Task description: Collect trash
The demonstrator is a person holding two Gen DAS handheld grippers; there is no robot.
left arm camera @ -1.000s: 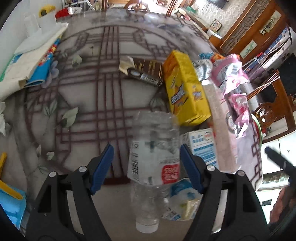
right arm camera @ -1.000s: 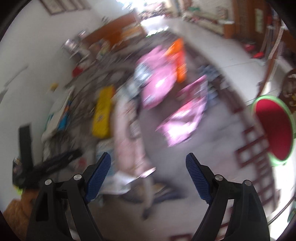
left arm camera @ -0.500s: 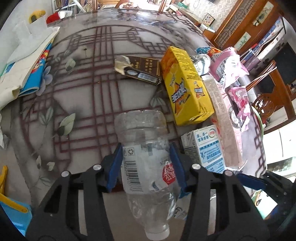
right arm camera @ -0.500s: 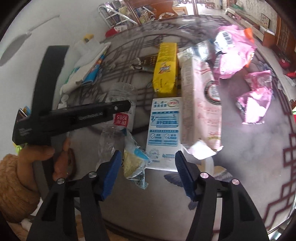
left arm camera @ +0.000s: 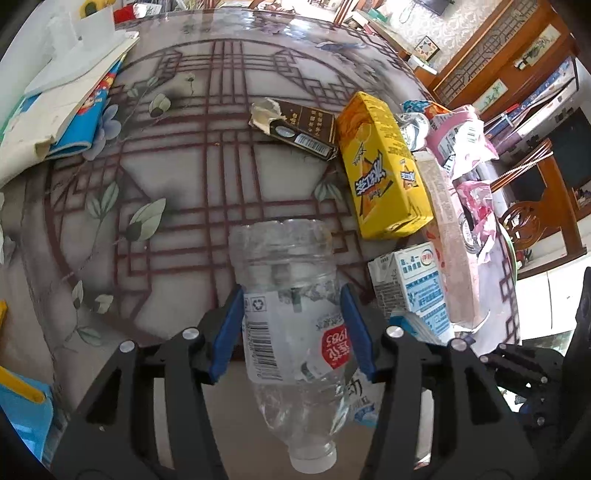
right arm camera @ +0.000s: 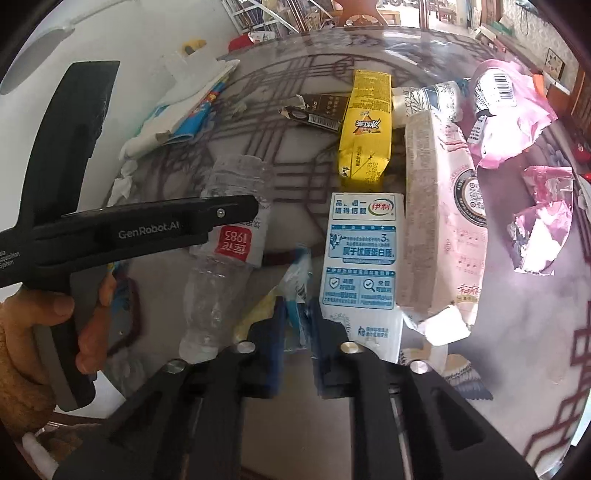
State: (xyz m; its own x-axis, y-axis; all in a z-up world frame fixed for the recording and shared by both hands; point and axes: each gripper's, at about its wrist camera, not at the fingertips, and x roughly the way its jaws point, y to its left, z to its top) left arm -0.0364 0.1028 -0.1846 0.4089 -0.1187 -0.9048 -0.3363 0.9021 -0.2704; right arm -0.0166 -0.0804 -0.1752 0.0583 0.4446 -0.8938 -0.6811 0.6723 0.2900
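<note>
Bottle (left arm camera: 291, 325): clear plastic, crushed, cap end toward cam, base over table (left arm camera: 184, 192).
Left gripper (left arm camera: 291, 330): blue pads pinched tight on bottle's label, both sides.
Right gripper (right arm camera: 297, 326): nearly closed on blue/yellow wrapper (right arm camera: 295, 280) at table edge; wrapper's lower part hidden behind pads.
Milk carton (right arm camera: 364, 266): flat, just beside wrapper; bottom corner covered by right finger.
Left hand (right arm camera: 44, 325): only partly seen, behind handle.

My bench (left arm camera: 229, 122) is round, with a glossy top printed in dark red lattice lines and pale leaves, and daylight glares off its far edge. Behind it on the right I see carved dark wood cabinets (left arm camera: 491, 70) against patterned wallpaper, and a wooden chair (left arm camera: 524, 225) near the rim. A plain white wall (right arm camera: 122, 33) rises on the left.
</note>
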